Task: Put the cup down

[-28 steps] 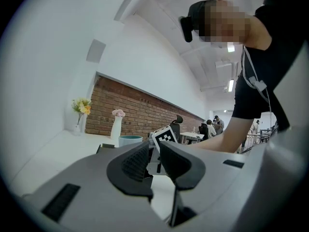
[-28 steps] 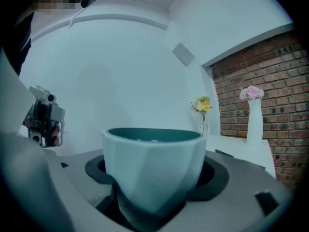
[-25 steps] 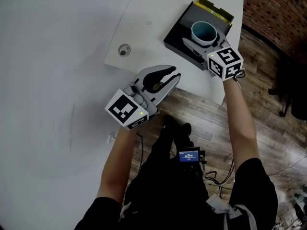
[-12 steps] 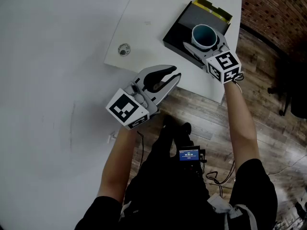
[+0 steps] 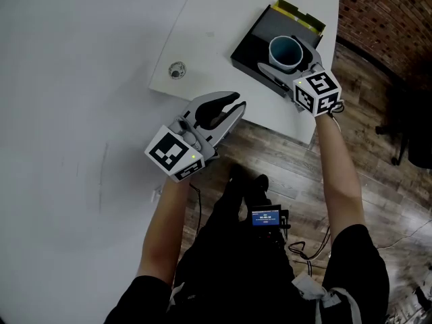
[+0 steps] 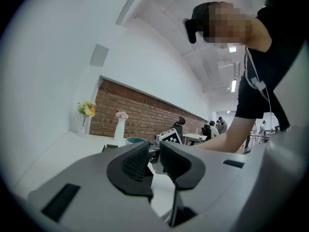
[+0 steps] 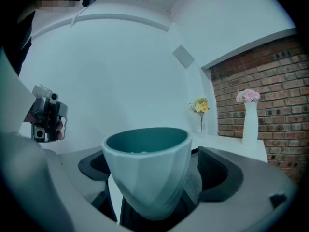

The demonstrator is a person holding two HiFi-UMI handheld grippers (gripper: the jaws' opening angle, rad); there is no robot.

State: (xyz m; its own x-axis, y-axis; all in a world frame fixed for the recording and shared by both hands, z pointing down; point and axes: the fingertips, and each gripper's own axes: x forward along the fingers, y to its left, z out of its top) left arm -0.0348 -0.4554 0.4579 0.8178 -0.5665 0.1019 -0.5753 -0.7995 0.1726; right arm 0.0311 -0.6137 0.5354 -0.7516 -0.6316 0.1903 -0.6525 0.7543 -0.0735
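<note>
A teal cup (image 5: 285, 51) stands upright on a black box (image 5: 251, 50) at the table's far right corner. My right gripper (image 5: 291, 59) reaches around it from the near side. In the right gripper view the cup (image 7: 147, 168) fills the space between the jaws, which are opening; a gap shows beside the right pad (image 7: 212, 170), so the pads no longer press on it. My left gripper (image 5: 233, 105) hovers over the table's near edge, well left of the box. In its own view the left gripper (image 6: 154, 161) has its jaws almost together, with nothing between them.
The white table (image 5: 101, 59) ends close to the box, with wooden floor (image 5: 378, 167) beyond. A round cable grommet (image 5: 177, 68) sits left of the box. A yellow flap (image 5: 297, 12) lines the box's far side. A white vase with flowers (image 7: 248, 115) stands further back.
The right gripper's jaws have spread away from the cup, which stays on the black box. The left gripper has drifted slightly to the left.
</note>
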